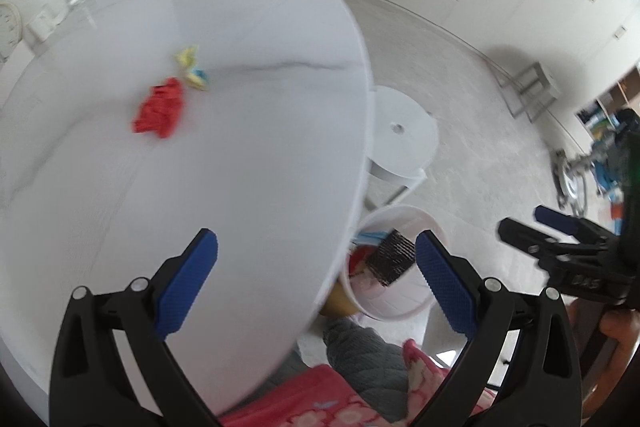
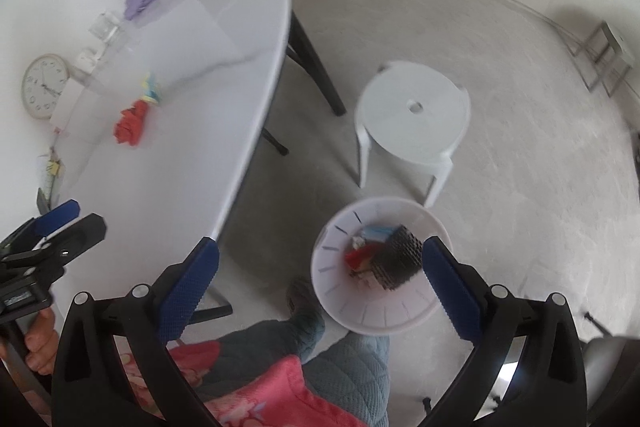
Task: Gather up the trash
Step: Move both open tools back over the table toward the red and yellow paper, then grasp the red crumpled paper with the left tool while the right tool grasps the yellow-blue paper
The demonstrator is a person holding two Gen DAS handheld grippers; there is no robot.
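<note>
Two scraps of trash are still lying on the white table (image 1: 256,187): a crumpled red wrapper (image 1: 159,109) and, just beside it on the far side, a smaller yellow and blue wrapper (image 1: 192,69). Both are being left untouched near the middle of the tabletop, well apart from either claw. Down on the floor beside the table, a white bin (image 2: 380,319) is already holding several pieces, among them a dark textured scrap (image 2: 398,259). The right gripper (image 2: 320,291) is being held above that bin with its jaws spread wide and nothing between them. The left gripper (image 1: 316,283) is being held over the table's near edge, likewise wide open and empty. By the look of it, the red wrapper is being judged light, soft and crinkly, likely to flatten or skid on the smooth top if pressed from one side only. A pinch across its bunched middle, from above, with the pads closing on the raised folds, is being favoured. The smaller wrapper looks thinner still, so its twisted centre is being suggested as the hold.
</note>
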